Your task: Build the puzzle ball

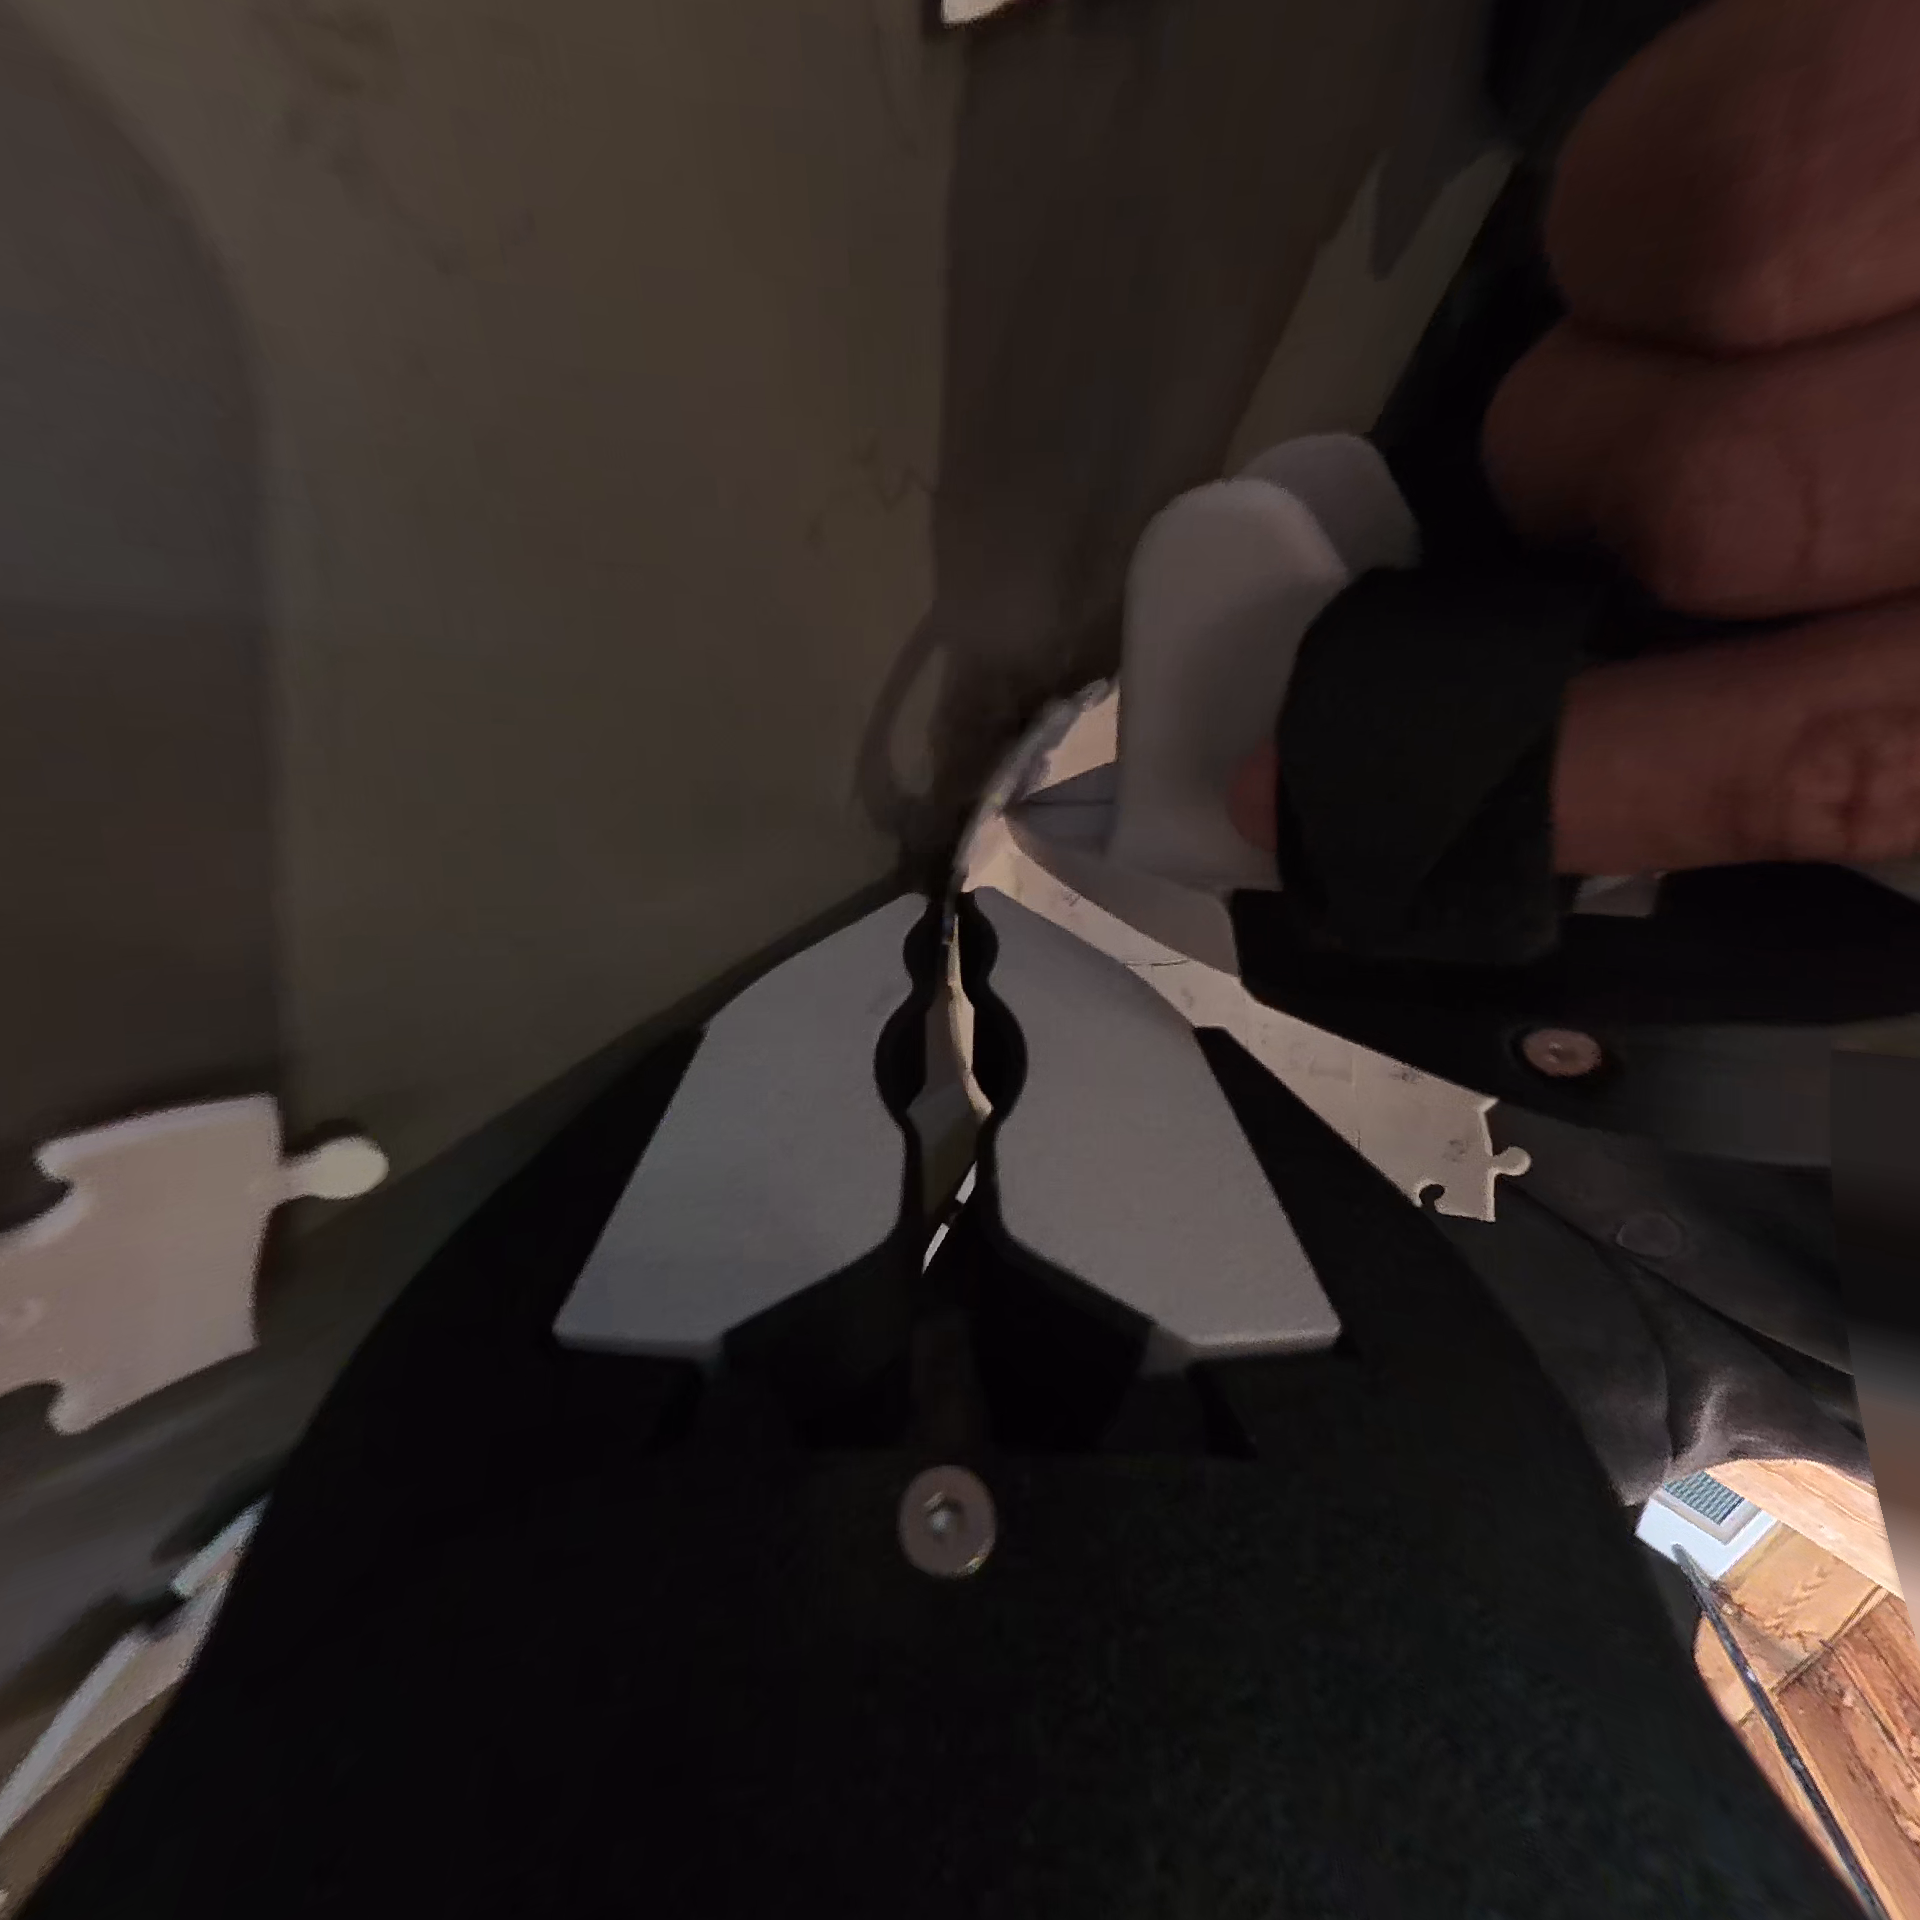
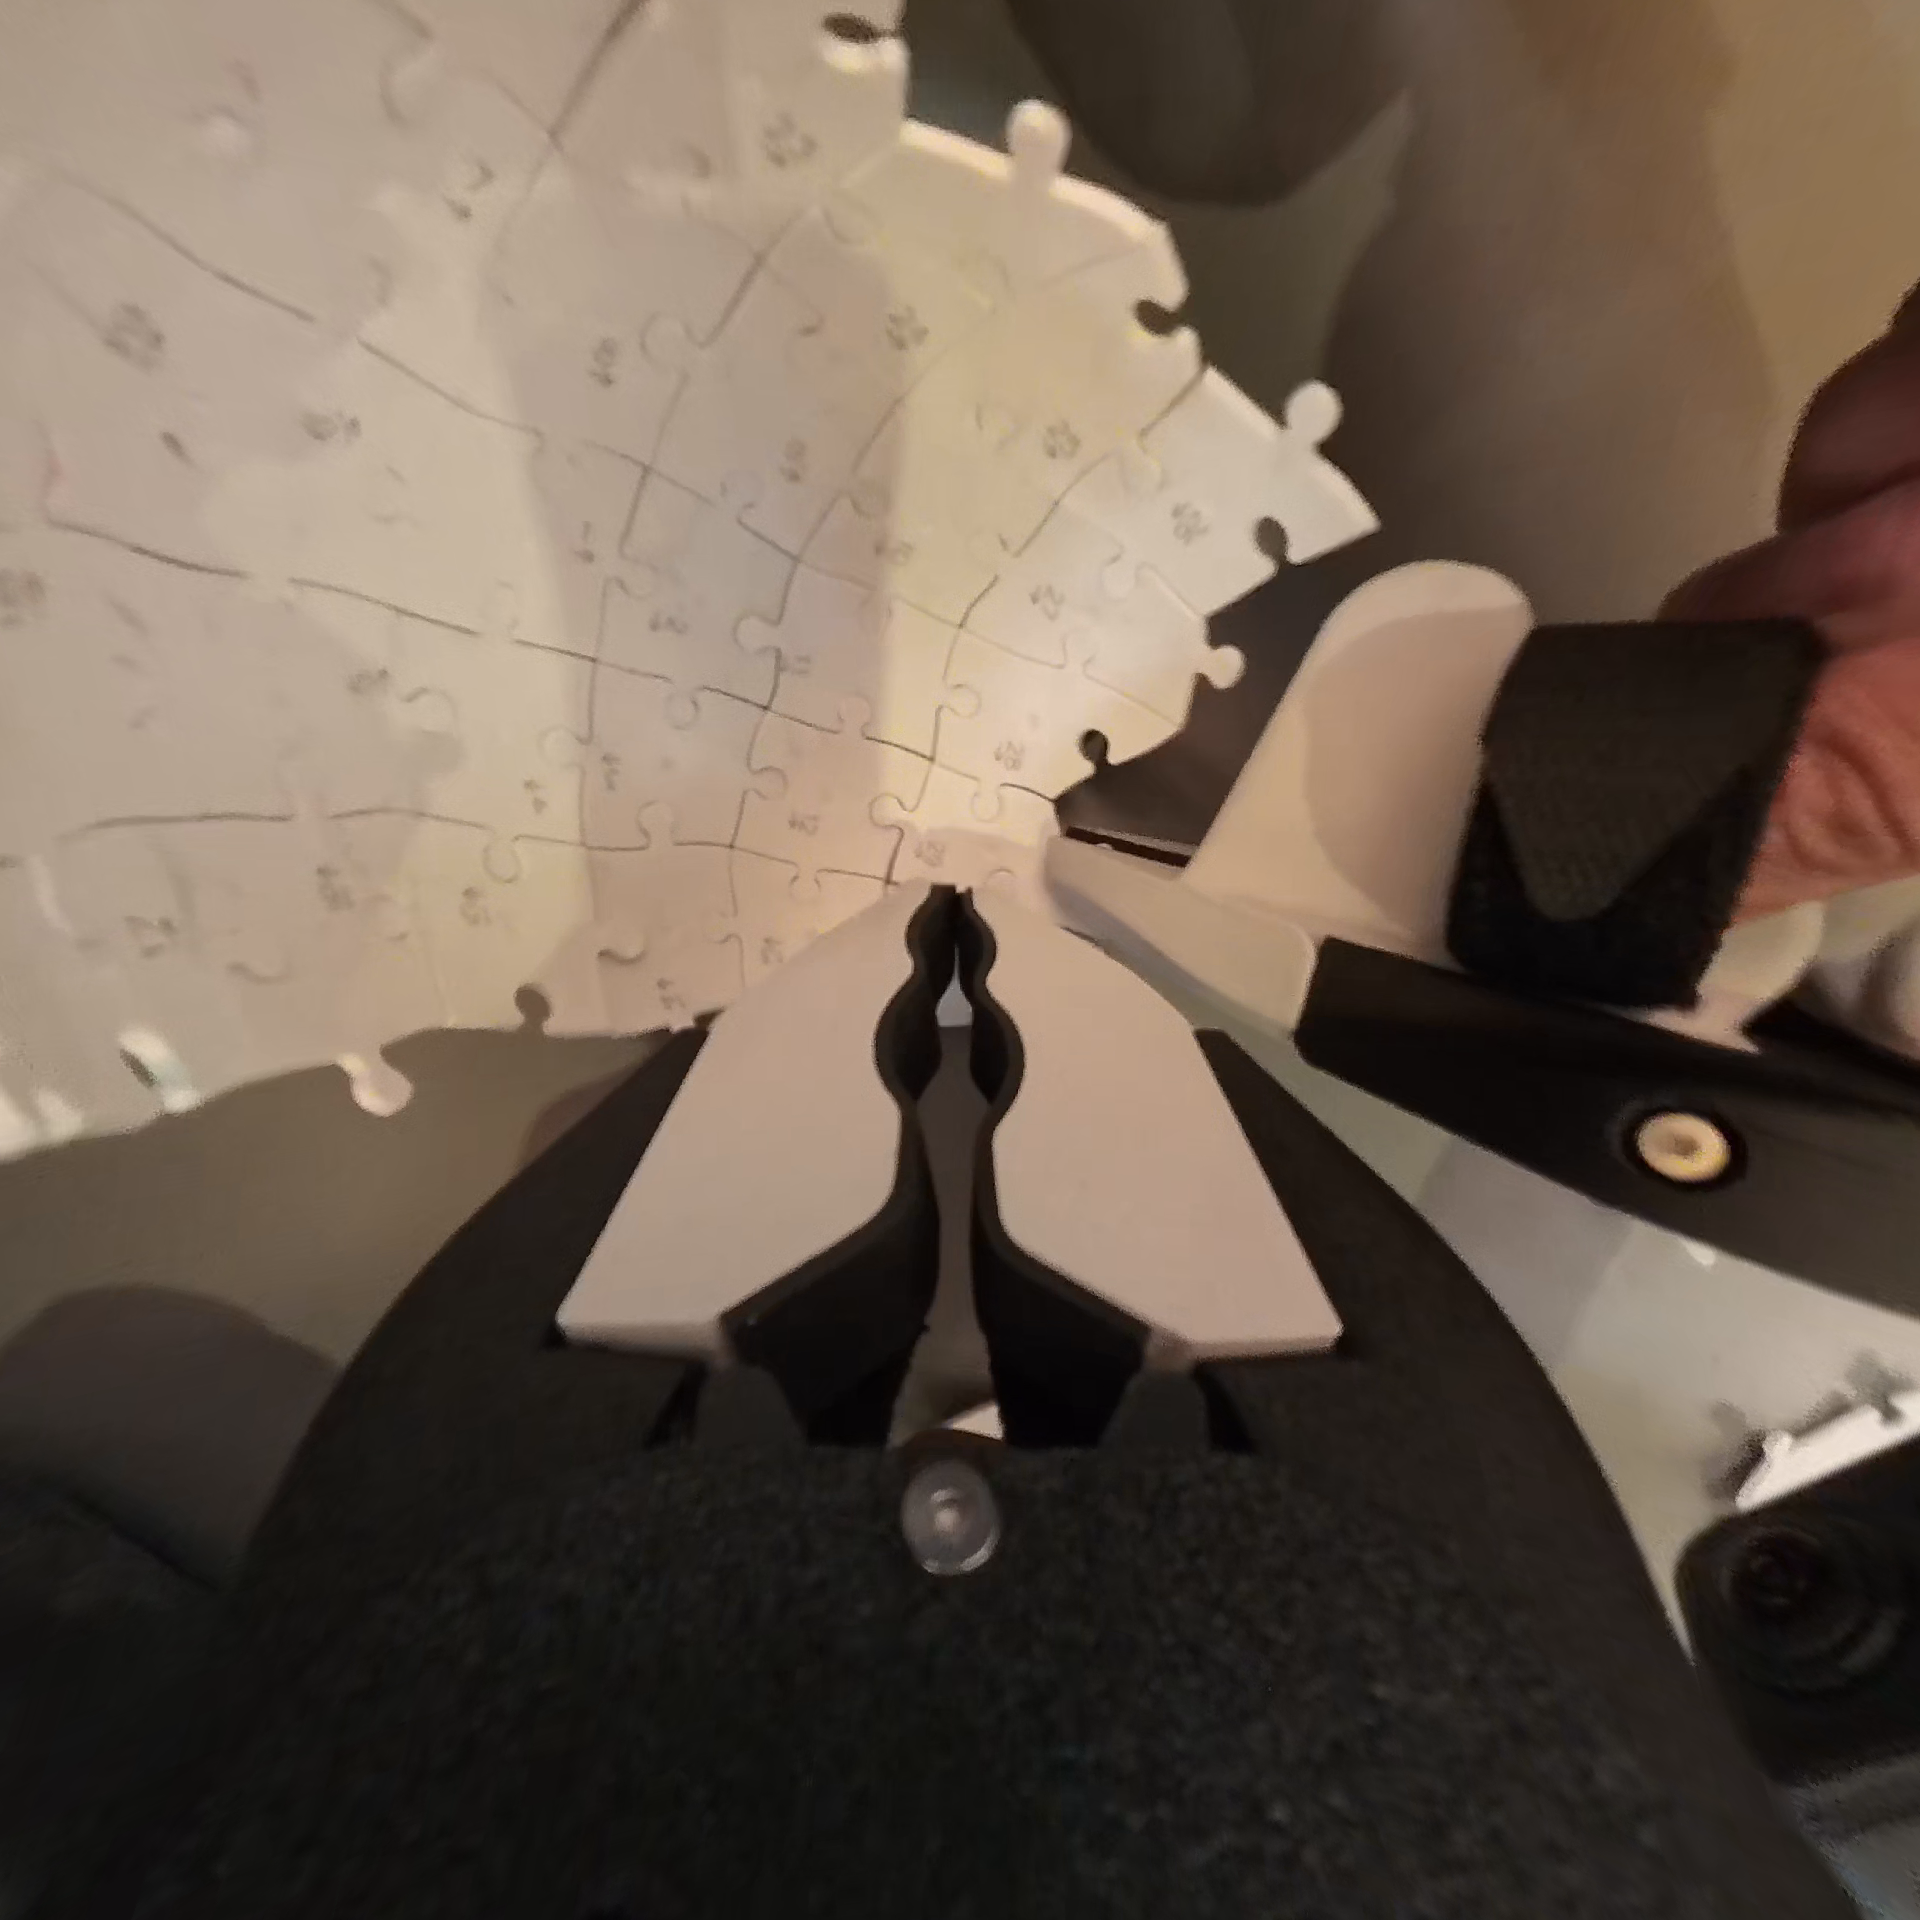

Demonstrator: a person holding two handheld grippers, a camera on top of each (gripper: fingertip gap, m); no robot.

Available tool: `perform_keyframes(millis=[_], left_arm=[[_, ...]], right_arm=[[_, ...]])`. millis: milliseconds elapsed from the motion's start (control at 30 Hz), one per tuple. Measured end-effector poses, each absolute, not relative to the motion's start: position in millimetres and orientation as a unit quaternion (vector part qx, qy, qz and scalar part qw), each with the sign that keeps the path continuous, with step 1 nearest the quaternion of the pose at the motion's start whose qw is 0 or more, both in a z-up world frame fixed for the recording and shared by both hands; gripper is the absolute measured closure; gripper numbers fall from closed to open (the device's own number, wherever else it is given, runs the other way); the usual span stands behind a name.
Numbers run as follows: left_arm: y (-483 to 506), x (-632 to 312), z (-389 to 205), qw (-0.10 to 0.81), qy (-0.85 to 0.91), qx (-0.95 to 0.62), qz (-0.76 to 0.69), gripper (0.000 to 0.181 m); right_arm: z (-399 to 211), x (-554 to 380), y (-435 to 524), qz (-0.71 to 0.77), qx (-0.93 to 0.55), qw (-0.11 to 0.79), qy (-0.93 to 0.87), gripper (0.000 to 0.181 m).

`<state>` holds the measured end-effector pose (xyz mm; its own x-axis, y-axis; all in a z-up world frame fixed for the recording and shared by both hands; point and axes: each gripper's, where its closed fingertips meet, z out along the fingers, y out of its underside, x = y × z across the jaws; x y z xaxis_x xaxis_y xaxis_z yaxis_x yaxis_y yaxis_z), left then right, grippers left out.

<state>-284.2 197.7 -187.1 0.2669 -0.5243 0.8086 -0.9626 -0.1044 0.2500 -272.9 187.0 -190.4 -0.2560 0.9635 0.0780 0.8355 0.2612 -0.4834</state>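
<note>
Marks on puzzle shell [image 2: 623,540], illegible

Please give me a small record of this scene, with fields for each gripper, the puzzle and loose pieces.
left gripper: shut on the edge of the puzzle shell
right gripper: shut on the puzzle shell's lower rim
puzzle shell: curved, white, partly built, open edges with tabs
loose piece: white, lying at left of the left wrist view

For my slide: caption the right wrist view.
Right gripper pinches the curved puzzle shell's edge beside the left gripper.
</note>
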Motion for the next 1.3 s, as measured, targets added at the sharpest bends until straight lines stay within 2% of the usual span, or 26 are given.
perform_keyframes(millis=[600, 1300], left_arm=[[199, -279, -188, 0.384, -0.518, 0.712, 0.279, 0.179], [200, -276, -188, 0.336, -0.503, 0.724, 0.331, 0.179]], right_arm=[[-181, -268, 191, 0.212, -0.606, 0.185, -0.744, 0.181], [-190, -267, 199, 0.163, -0.622, 0.192, -0.741, 0.181]])
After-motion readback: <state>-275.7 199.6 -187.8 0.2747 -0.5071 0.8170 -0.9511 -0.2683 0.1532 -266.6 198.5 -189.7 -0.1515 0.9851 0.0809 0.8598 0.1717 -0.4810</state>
